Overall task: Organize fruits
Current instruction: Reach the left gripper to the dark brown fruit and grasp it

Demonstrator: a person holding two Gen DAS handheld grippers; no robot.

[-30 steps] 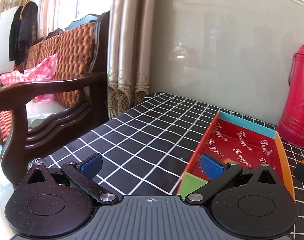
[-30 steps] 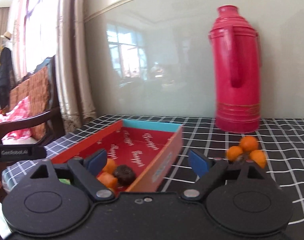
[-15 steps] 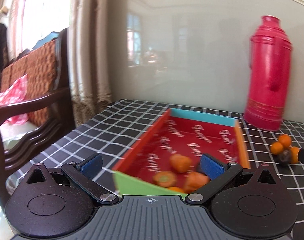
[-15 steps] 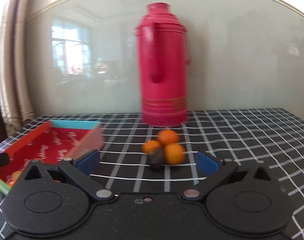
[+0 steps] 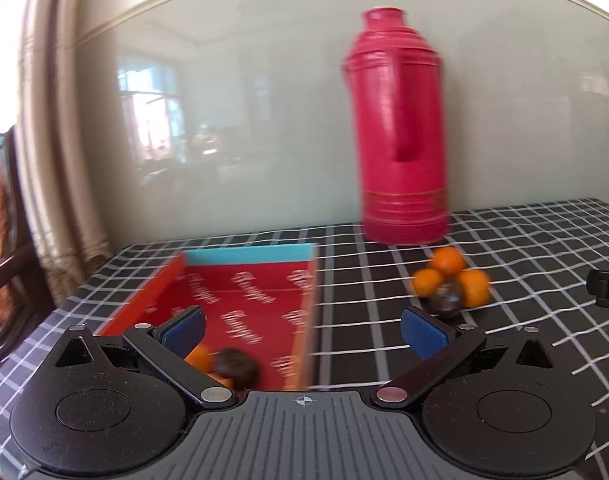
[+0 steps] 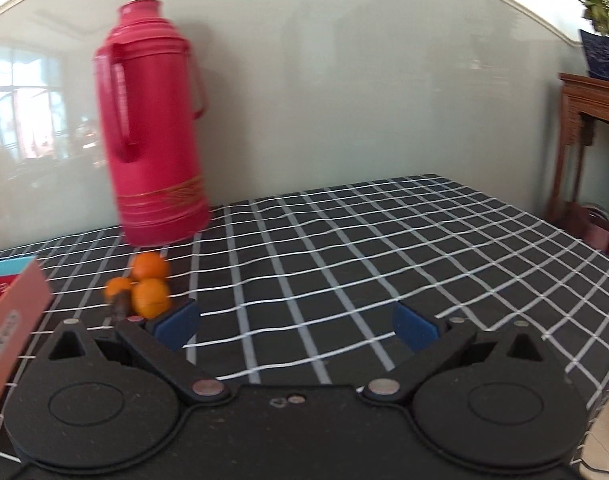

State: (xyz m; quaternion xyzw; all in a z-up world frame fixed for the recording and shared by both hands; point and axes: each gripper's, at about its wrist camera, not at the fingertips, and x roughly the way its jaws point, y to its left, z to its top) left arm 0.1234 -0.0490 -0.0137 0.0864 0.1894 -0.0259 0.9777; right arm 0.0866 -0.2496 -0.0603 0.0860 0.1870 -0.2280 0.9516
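Observation:
A red tray (image 5: 244, 300) with a blue far wall lies on the checked table and holds an orange fruit (image 5: 198, 356) and a dark round fruit (image 5: 236, 366) at its near end. Three oranges (image 5: 448, 276) and a dark fruit (image 5: 446, 302) sit clustered on the cloth right of the tray; the cluster also shows in the right wrist view (image 6: 148, 288). My left gripper (image 5: 304, 332) is open and empty above the tray's right edge. My right gripper (image 6: 296, 326) is open and empty, right of the cluster.
A tall red thermos (image 5: 400, 140) stands at the back by the wall; it also shows in the right wrist view (image 6: 152, 128). The tray's corner (image 6: 12, 320) is at the left. A wooden stand (image 6: 588, 140) is beyond the table's right edge.
Both grippers have swung to the right. The left view went from the chair to the tray and fruit cluster. The right view went from the tray past the cluster to the open cloth.

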